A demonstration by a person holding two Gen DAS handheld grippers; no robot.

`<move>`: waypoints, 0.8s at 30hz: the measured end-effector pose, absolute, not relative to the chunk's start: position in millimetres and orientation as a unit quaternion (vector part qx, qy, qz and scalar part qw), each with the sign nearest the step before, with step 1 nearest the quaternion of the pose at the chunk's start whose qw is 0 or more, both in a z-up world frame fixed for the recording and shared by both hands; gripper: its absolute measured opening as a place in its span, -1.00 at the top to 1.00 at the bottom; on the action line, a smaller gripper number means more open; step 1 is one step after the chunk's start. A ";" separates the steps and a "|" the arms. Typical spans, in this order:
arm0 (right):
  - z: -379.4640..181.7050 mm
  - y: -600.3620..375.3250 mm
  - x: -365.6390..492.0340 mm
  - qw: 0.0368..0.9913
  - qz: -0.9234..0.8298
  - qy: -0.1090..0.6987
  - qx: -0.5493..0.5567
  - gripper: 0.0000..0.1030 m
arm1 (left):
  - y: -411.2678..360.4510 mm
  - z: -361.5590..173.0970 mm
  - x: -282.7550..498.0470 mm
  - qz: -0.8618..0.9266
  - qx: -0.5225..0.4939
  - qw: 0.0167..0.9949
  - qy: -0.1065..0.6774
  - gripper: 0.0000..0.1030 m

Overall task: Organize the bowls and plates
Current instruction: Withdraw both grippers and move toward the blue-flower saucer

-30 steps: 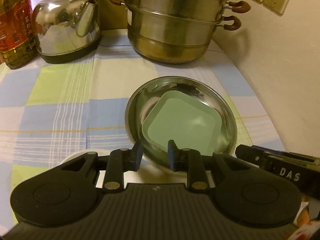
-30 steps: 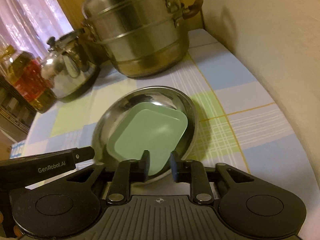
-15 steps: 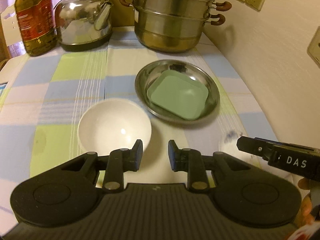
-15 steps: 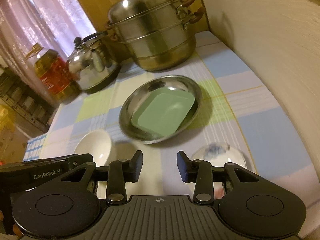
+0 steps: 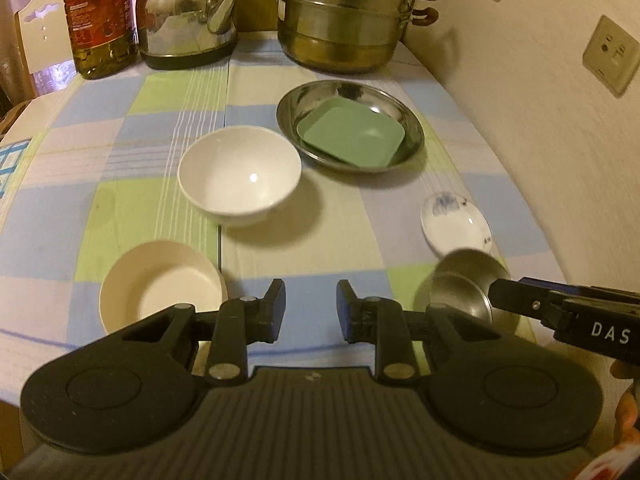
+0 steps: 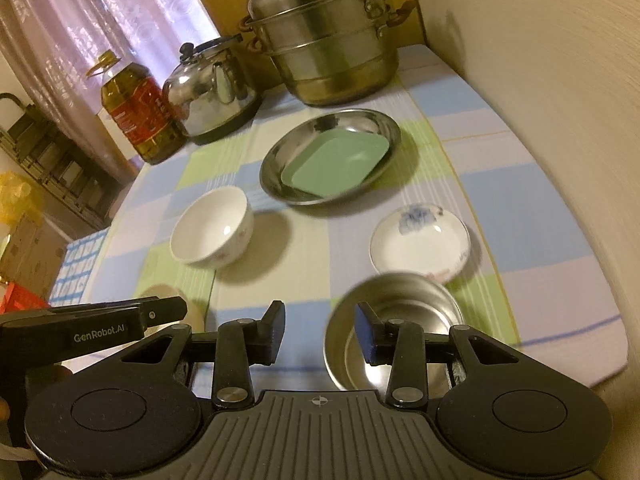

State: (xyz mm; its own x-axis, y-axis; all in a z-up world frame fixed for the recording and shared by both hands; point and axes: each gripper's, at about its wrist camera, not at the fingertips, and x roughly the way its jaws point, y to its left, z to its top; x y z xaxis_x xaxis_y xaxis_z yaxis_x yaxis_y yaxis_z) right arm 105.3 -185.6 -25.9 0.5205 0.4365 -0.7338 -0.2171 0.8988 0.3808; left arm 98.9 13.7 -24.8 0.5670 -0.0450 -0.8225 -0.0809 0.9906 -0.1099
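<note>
A green square plate [image 5: 350,137] [image 6: 336,166] lies inside a round steel plate [image 5: 288,114] [image 6: 276,160] at the far middle of the checked tablecloth. A white bowl [image 5: 239,175] [image 6: 211,232] stands left of it. A cream bowl [image 5: 160,286] sits near the left front. A small white dish with blue marks [image 5: 455,222] [image 6: 419,243] lies to the right, and a steel bowl [image 5: 464,286] [image 6: 394,322] just in front of it. My left gripper [image 5: 310,310] is open and empty above the near edge. My right gripper [image 6: 320,330] is open and empty, its right finger over the steel bowl.
A big steel steamer pot [image 5: 344,16] [image 6: 324,40], a steel kettle [image 5: 186,14] [image 6: 212,90] and an oil bottle [image 5: 100,20] [image 6: 138,114] stand along the back. A wall with sockets [image 5: 608,54] runs along the right side.
Both grippers have pulled back and up from the steel plate, bringing the bowls and small dish into view. The right gripper's jaws have opened wider.
</note>
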 end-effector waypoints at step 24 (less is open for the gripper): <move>-34.1 -234.5 36.4 0.860 0.163 0.465 0.132 0.25 | -14.9 -28.3 34.9 0.016 -0.068 0.878 0.474 0.53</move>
